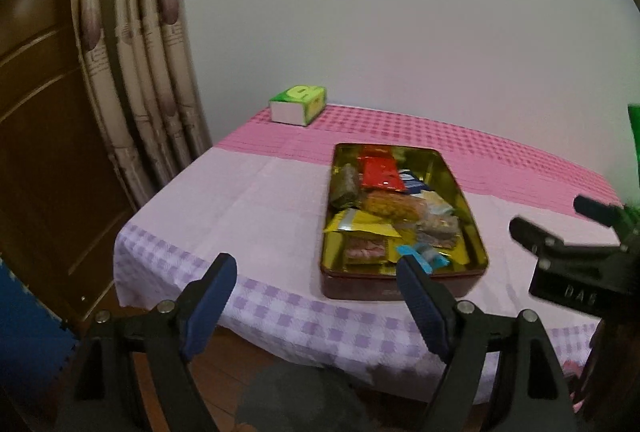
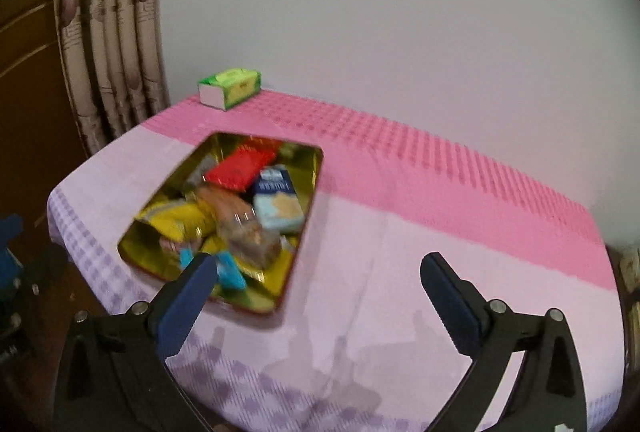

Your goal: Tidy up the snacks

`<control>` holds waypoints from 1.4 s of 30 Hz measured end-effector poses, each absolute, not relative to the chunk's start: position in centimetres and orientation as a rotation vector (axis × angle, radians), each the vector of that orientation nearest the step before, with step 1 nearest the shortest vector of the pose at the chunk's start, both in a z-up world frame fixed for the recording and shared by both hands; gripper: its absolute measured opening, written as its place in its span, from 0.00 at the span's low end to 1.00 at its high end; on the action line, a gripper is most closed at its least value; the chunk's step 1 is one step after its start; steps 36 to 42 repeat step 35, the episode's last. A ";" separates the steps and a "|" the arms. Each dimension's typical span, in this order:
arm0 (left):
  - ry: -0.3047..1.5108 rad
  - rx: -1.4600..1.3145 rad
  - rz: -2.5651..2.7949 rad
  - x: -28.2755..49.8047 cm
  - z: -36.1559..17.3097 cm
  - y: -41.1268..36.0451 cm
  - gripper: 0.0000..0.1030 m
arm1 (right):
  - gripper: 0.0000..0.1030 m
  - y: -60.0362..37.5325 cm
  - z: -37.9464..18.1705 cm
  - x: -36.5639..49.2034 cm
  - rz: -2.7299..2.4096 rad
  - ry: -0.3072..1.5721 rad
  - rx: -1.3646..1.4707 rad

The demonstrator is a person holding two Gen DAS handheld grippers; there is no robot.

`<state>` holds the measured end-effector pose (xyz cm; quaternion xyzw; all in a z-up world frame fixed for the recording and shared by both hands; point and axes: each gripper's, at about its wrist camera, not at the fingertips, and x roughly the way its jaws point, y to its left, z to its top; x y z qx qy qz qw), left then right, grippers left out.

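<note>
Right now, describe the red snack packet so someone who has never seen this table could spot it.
On the pink and lilac checked tablecloth sits a gold-lined tin full of snacks. The red packet lies on top at the tin's far end, beside a blue-and-white packet. It is the only bright red wrapper there.

Dim indoor light — motion blur, strong fisheye bending, dark vignette at corners.

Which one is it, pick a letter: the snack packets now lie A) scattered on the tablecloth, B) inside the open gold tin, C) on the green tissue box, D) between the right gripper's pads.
B: the snack packets are piled inside the gold tin, none lying on the tablecloth.
</note>
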<state>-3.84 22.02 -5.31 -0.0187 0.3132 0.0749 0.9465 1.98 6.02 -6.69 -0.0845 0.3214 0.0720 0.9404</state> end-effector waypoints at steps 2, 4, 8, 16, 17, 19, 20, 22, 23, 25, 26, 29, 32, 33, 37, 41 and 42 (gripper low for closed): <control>0.624 -0.033 0.153 -4.1 -5.1 21.6 0.81 | 0.98 5.3 -7.0 1.3 0.136 0.661 -0.175; 0.620 -0.022 0.168 -4.1 -5.1 21.2 0.81 | 0.98 5.0 -7.0 0.6 0.133 0.659 -0.182; 0.643 -0.016 0.229 -4.0 -5.5 20.5 0.81 | 0.98 4.6 -6.3 -0.7 0.124 0.632 -0.196; 0.608 -0.054 0.175 -4.8 -5.1 19.7 0.81 | 0.98 3.8 -4.9 -2.8 0.105 0.587 -0.220; 0.609 -0.051 0.174 -4.9 -5.2 19.5 0.81 | 0.98 3.8 -4.8 -3.0 0.106 0.584 -0.225; 0.612 -0.051 0.169 -5.0 -5.2 19.2 0.81 | 0.98 3.9 -4.7 -3.3 0.105 0.575 -0.238; 0.619 -0.054 0.157 -4.9 -5.3 19.1 0.81 | 0.98 4.0 -4.7 -3.5 0.104 0.571 -0.247; 0.627 -0.056 0.159 -4.9 -5.5 19.0 0.81 | 0.98 4.0 -4.6 -3.6 0.103 0.570 -0.253; 0.634 -0.058 0.164 -4.9 -5.6 19.0 0.81 | 0.98 3.9 -4.6 -3.6 0.103 0.570 -0.250; 0.656 -0.076 0.149 -4.8 -5.9 19.0 0.81 | 0.98 3.9 -4.6 -3.6 0.108 0.573 -0.245; 0.668 -0.087 0.146 -4.8 -6.1 19.0 0.81 | 0.98 4.0 -4.7 -3.5 0.107 0.575 -0.245; 0.698 -0.113 0.135 -4.6 -6.5 19.2 0.82 | 0.98 3.8 -4.9 -3.3 0.110 0.580 -0.242; 0.699 -0.117 0.129 -4.6 -6.6 19.1 0.82 | 0.98 3.8 -5.3 -3.1 0.112 0.589 -0.241; 0.697 -0.114 0.131 -4.6 -6.6 19.0 0.82 | 0.98 3.8 -5.3 -3.1 0.113 0.591 -0.240; 0.698 -0.112 0.129 -4.6 -6.6 19.0 0.82 | 0.98 3.8 -5.4 -3.1 0.113 0.591 -0.240; 0.698 -0.112 0.129 -4.6 -6.6 19.0 0.82 | 0.98 3.8 -5.4 -3.1 0.113 0.591 -0.240; 0.698 -0.112 0.129 -4.6 -6.6 19.0 0.82 | 0.98 3.8 -5.4 -3.1 0.113 0.591 -0.240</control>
